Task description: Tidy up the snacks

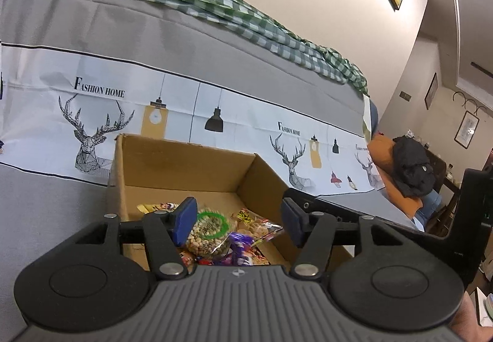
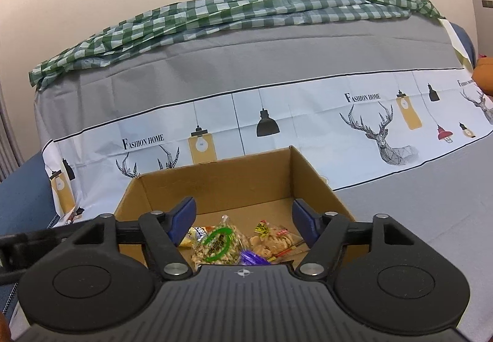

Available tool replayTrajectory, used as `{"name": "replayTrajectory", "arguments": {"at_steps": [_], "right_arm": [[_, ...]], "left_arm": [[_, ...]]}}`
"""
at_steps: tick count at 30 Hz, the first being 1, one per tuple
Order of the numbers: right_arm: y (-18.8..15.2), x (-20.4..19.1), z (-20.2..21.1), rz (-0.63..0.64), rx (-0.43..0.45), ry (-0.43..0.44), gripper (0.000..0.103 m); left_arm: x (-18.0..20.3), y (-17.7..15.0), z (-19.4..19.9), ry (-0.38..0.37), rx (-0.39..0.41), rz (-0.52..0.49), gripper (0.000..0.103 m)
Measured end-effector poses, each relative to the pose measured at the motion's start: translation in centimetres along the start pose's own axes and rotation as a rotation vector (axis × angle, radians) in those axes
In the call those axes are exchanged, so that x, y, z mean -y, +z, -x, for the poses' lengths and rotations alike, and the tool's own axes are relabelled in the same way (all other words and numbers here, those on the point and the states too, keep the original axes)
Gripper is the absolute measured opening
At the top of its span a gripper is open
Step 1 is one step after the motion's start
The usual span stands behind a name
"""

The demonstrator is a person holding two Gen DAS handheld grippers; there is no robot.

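An open cardboard box point(image 1: 185, 163) point(image 2: 215, 184) sits on a grey-covered seat, with several snack packs on its floor. Among them are a clear bag of mixed nuts with a green ring point(image 1: 209, 232) point(image 2: 217, 245), a purple wrapper point(image 1: 240, 245) point(image 2: 254, 258), a clear pack with a yellow label point(image 1: 255, 223) point(image 2: 274, 238) and a yellow pack point(image 1: 157, 207) point(image 2: 192, 235). My left gripper point(image 1: 240, 218) hangs open over the box's near edge, above the snacks. My right gripper point(image 2: 243, 220) is open too, also above them. Neither set of blue pads touches a pack.
The seat's backrest, in a grey cloth with a white deer-print band point(image 2: 308, 113), rises behind the box. A green checked cloth point(image 2: 246, 12) lies along its top. An orange cushion with a black bundle point(image 1: 409, 169) sits at the right. The other gripper's black body point(image 1: 474, 218) stands close by.
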State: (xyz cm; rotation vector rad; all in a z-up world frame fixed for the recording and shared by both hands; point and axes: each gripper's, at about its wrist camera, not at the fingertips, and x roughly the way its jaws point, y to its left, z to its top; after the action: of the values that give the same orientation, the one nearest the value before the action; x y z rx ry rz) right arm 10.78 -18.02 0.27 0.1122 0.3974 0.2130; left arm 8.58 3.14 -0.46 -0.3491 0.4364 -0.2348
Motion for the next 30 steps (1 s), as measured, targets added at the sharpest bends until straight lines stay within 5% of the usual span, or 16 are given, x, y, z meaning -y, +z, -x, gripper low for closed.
{"name": "replayTrajectory", "arguments": {"at_steps": [8,11,14,21,25,30], "right_arm": [[0.1,0.3,1.6,-0.019,-0.011,0.045,0.091],[0.9,0.9,3.8,-0.028,-0.034,0.055,0.103],[1.7,1.3,6.4,-0.021,-0.053,0.059,0.102],[-2.4,2.2,10.8,0.011,-0.108,0.046,0.102],[-4.0,1.0,10.2,0.081,-0.174,0.019,0.102],[-4.7,-0.2,8.7,0.139,-0.214,-0.013,0.102]], "left_arm": [[2.7,-0.2,5.1,0.091,0.110,-0.096,0.086],[3.5,0.9,7.1,0.072,0.038,-0.014,0.093],[5.5,0.9,8.8,0.054,-0.045,-0.018,0.103],[8.2,-5.6,9.1,0.262,-0.150,0.025,0.103],[7.2,-9.2,7.1,0.315,-0.290,0.059,0.103],[7.0,-8.4,6.9,0.351,-0.225,-0.051,0.103]]}}
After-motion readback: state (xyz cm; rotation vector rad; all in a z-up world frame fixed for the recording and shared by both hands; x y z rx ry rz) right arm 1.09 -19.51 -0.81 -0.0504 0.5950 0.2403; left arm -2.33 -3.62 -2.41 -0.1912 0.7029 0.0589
